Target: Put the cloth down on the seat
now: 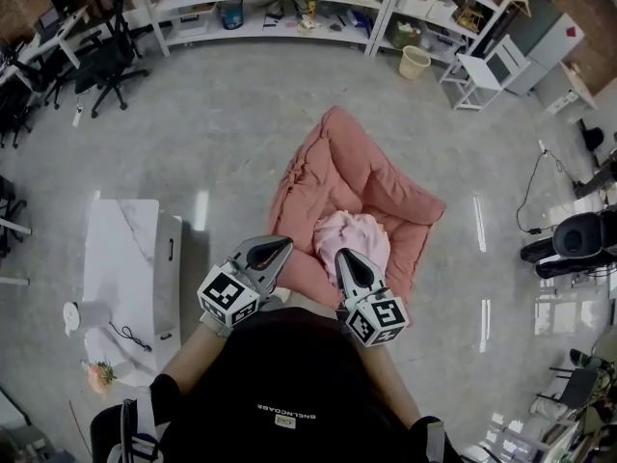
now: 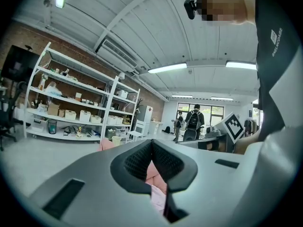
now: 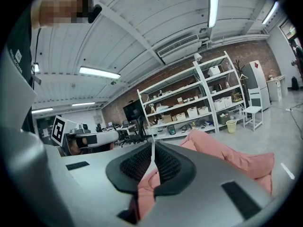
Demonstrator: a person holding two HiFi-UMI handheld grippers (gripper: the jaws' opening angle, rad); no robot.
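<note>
We find the left gripper point(image 1: 281, 247) closed on nothing, the nearer right gripper point(image 1: 344, 256) pinching the cloth point(image 1: 361, 233) bunched just ahead on the seat point(image 1: 337, 157).

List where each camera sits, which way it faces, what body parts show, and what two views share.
Head view: on the head, steeply down at the cloth on the beanbag seat; torso, left gripper, right gripper.
Left gripper view: along its shut jaws toward the shelves; torso at right.
Right gripper view: along its shut jaws, over the seat; torso at left.
Shared: both gripper views see the shelves.
</note>
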